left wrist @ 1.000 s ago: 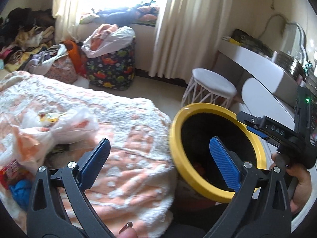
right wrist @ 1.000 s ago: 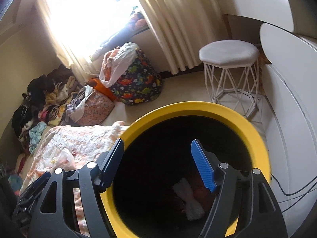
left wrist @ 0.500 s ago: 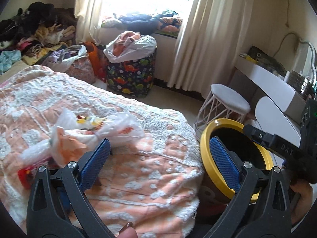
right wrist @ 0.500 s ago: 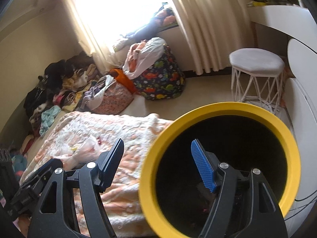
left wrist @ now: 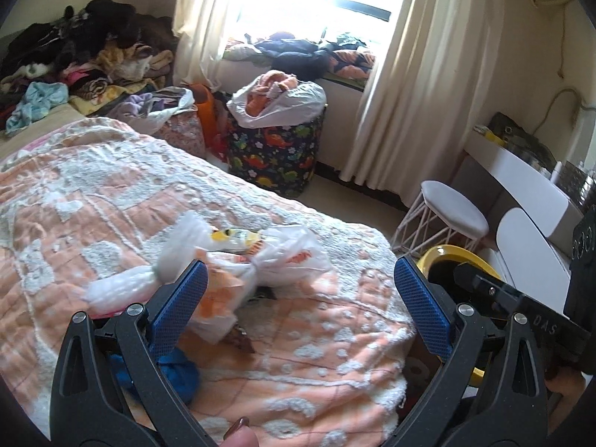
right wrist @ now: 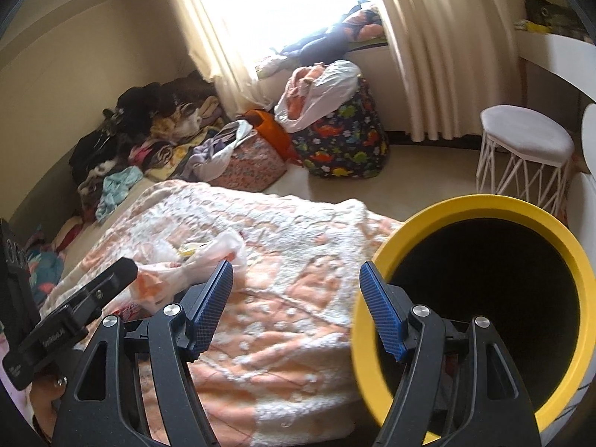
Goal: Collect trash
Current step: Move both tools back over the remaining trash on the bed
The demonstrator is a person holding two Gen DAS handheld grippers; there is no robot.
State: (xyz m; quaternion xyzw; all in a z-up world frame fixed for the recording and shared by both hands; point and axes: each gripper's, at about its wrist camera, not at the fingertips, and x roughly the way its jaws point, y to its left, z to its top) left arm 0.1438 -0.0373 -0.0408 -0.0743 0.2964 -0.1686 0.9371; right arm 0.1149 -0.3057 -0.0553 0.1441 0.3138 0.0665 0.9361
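The left gripper (left wrist: 298,294) hangs with its jaws wide apart and empty, angled down at the knotted plastic trash bag (left wrist: 238,264) lying on the bed (left wrist: 111,201) just ahead of its left finger. The right gripper (right wrist: 296,294), likewise spread and empty, has the yellow-rimmed bin (right wrist: 484,208) just beyond its right finger, probably kept close for dropping trash.

A peach and white bedspread (left wrist: 111,201) covers the bed. Beyond it on the floor stand a dinosaur-print bag (left wrist: 273,156) stuffed with clothes, a white stool (left wrist: 452,212) and cream curtains (left wrist: 421,74); clothes are heaped (left wrist: 74,52) by the wall
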